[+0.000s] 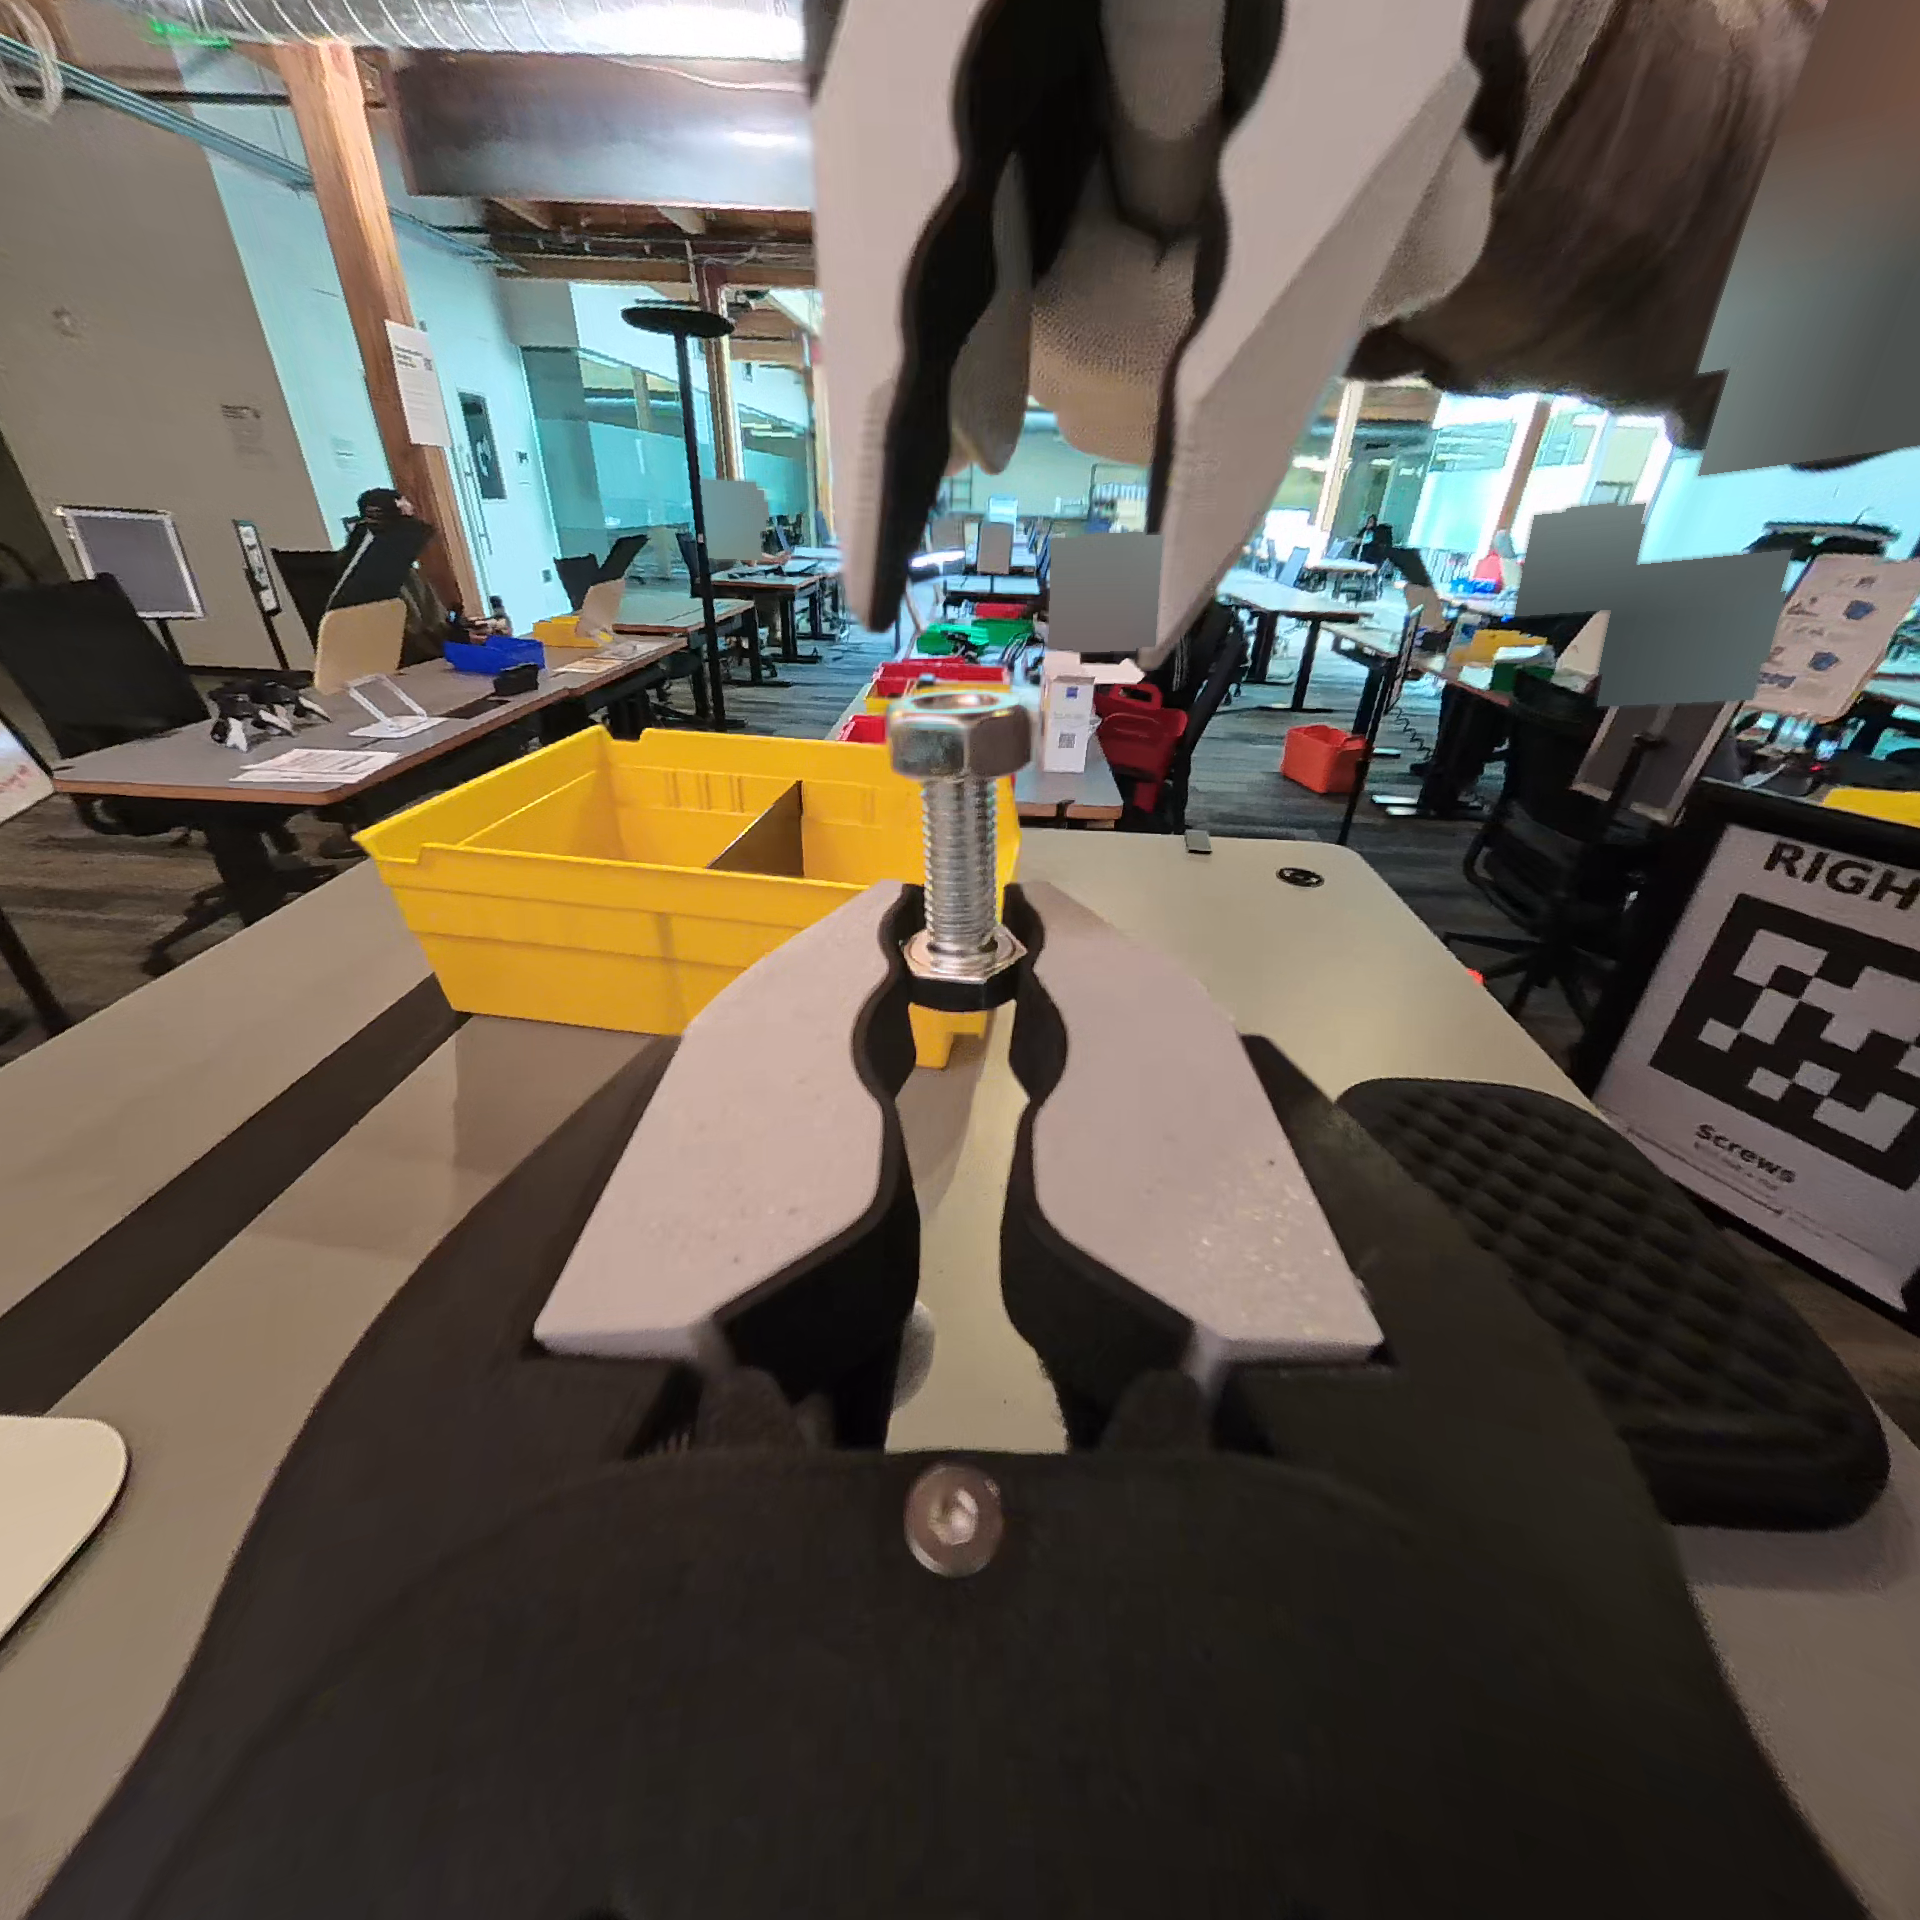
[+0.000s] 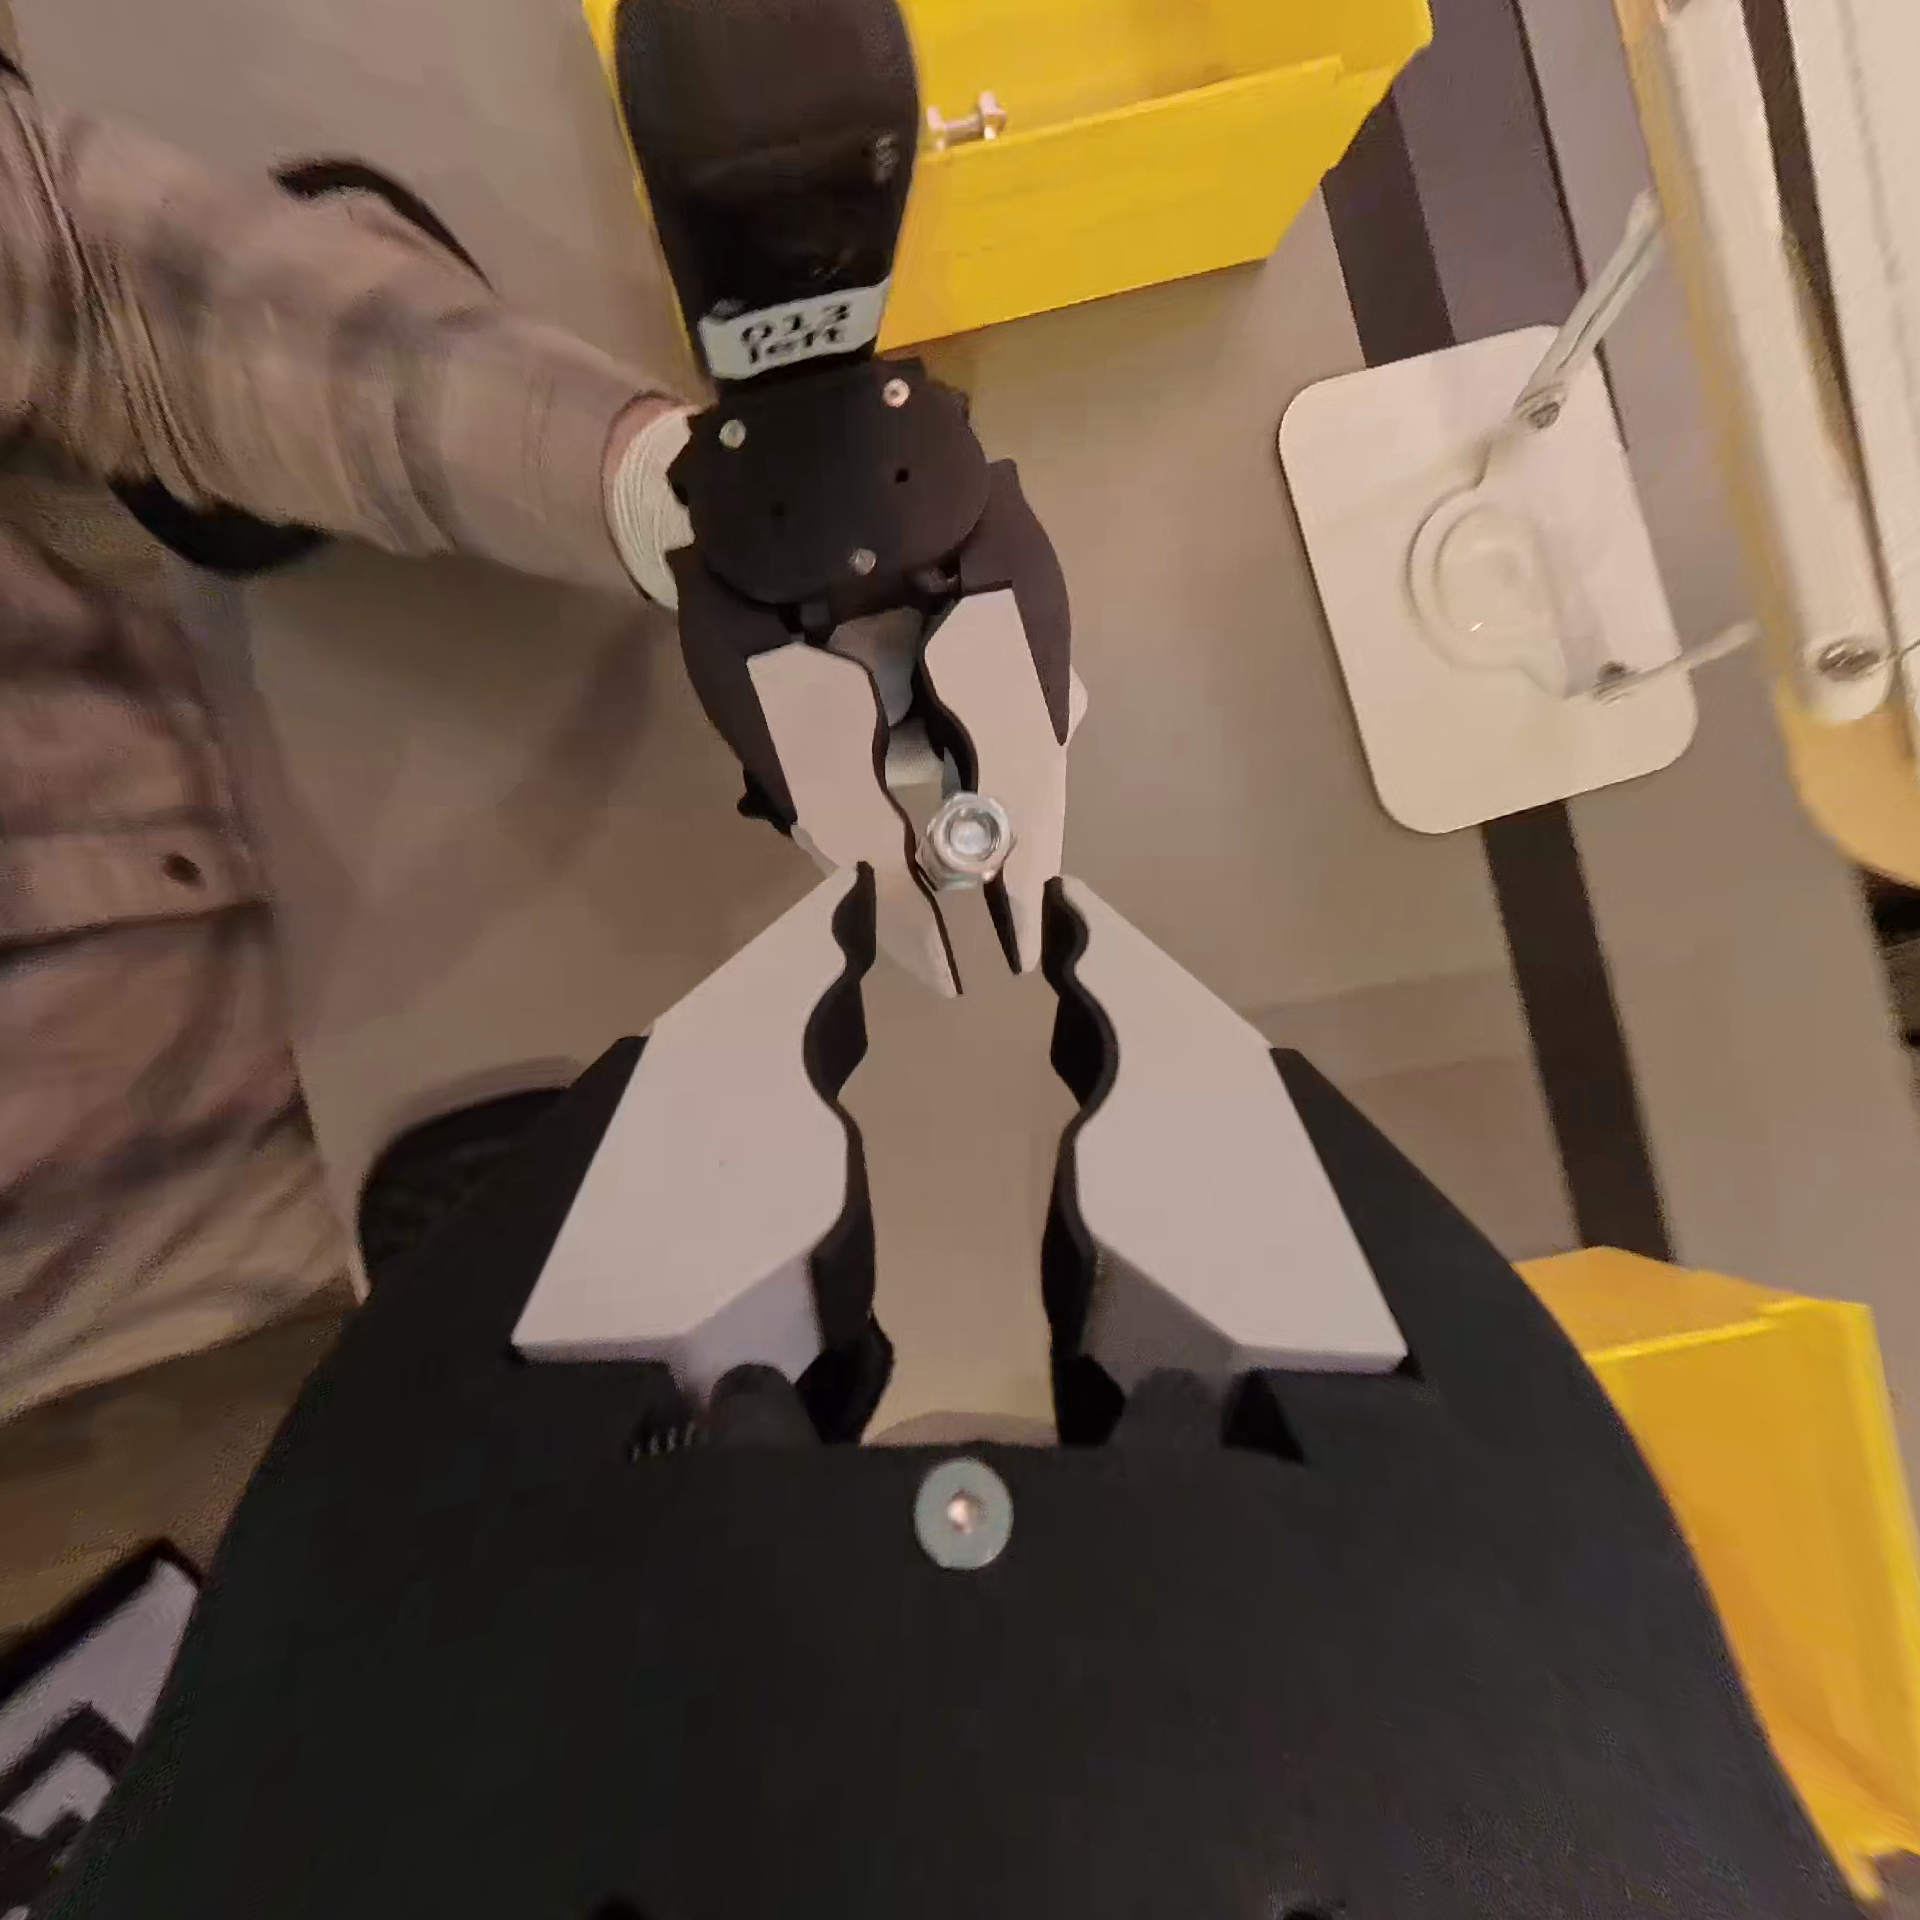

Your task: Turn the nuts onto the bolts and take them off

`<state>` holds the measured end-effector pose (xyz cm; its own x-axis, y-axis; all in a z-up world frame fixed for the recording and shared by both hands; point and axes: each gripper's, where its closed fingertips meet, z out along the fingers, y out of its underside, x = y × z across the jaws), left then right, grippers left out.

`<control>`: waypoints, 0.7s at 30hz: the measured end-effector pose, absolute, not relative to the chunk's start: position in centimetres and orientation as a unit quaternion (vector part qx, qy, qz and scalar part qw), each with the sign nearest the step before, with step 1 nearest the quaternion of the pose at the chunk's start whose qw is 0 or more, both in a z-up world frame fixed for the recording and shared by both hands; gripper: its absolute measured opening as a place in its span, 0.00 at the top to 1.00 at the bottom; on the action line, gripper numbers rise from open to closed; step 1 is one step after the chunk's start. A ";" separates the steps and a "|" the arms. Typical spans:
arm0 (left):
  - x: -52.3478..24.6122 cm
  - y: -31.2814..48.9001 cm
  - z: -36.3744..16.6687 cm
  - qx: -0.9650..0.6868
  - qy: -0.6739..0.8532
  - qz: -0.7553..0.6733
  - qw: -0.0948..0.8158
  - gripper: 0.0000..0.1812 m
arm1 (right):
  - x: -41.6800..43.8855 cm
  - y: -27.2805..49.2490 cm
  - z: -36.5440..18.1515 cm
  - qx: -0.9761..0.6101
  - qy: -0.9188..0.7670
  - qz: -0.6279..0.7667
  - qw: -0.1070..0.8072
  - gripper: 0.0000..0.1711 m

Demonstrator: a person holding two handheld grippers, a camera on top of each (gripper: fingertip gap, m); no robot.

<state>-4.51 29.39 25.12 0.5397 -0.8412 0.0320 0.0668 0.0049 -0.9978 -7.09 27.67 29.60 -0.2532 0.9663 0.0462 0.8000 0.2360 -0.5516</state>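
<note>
**Between the left fingertips: bolt held upright, nut at the top**

Between the tips of the left gripper (image 1: pixel 961 971) a bolt (image 1: pixel 958 873) is clamped by its hexagonal head, with the threaded shank standing upright. A nut (image 1: pixel 958 736) is seated at the upper end of the shank, with bare thread visible between it and the head. In the right wrist view the same nut (image 2: pixel 966 840) is seen end-on from above, held over the tabletop.

The right gripper (image 1: pixel 1023 582) is positioned above the nut, pointing downward; its jaws are spread apart and nothing is held between them. Its tips are near the nut but not touching it. A gloved hand (image 1: pixel 1101 281) is visible behind its fingers.

The left gripper (image 2: pixel 961 914) is seen in the right wrist view with a sleeve (image 2: pixel 312 395) behind it.

A yellow bin (image 1: pixel 582 883) with a dark divider is noted on the grey table (image 1: pixel 1195 935) just behind the bolt. A card bearing a black-and-white square marker (image 1: pixel 1808 1039) is propped at the right. A black textured pad (image 1: pixel 1621 1278) lies beside it.
</note>
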 end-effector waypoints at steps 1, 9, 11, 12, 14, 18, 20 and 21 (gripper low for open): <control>-4.3 29.3 25.0 -0.609 0.323 -0.353 0.632 0.92 | -7.2 27.8 29.4 -0.593 -0.751 0.224 0.188 0.83; -4.3 29.9 24.5 -0.624 0.327 -0.305 0.641 0.92 | -7.5 28.0 28.0 -0.631 -0.724 0.234 0.149 0.87; -4.4 29.9 24.7 -0.622 0.324 -0.305 0.644 0.92 | -7.4 27.7 27.6 -0.631 -0.728 0.231 0.137 0.86; -4.5 30.0 24.8 -0.622 0.324 -0.301 0.646 0.92 | -7.3 27.7 27.5 -0.630 -0.731 0.225 0.136 0.87; -4.6 30.0 24.8 -0.622 0.323 -0.302 0.646 0.92 | -7.4 27.7 27.4 -0.628 -0.731 0.226 0.139 0.91; -4.5 29.9 24.9 -0.620 0.327 -0.306 0.644 0.92 | -7.5 27.8 27.5 -0.604 -0.752 0.218 0.151 0.91; -4.2 29.4 25.1 -0.613 0.333 -0.320 0.641 0.92 | -7.5 27.3 27.7 -0.567 -0.780 0.214 0.155 0.91; -4.1 29.3 25.1 -0.613 0.338 -0.321 0.638 0.92 | -7.3 27.3 27.7 -0.551 -0.795 0.203 0.153 0.91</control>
<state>-4.14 29.32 25.05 0.5660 -0.8236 -0.0378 -0.0044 0.0429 -0.9991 -7.32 27.27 27.69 -0.3473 0.9376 0.0195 0.8137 0.3116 -0.4907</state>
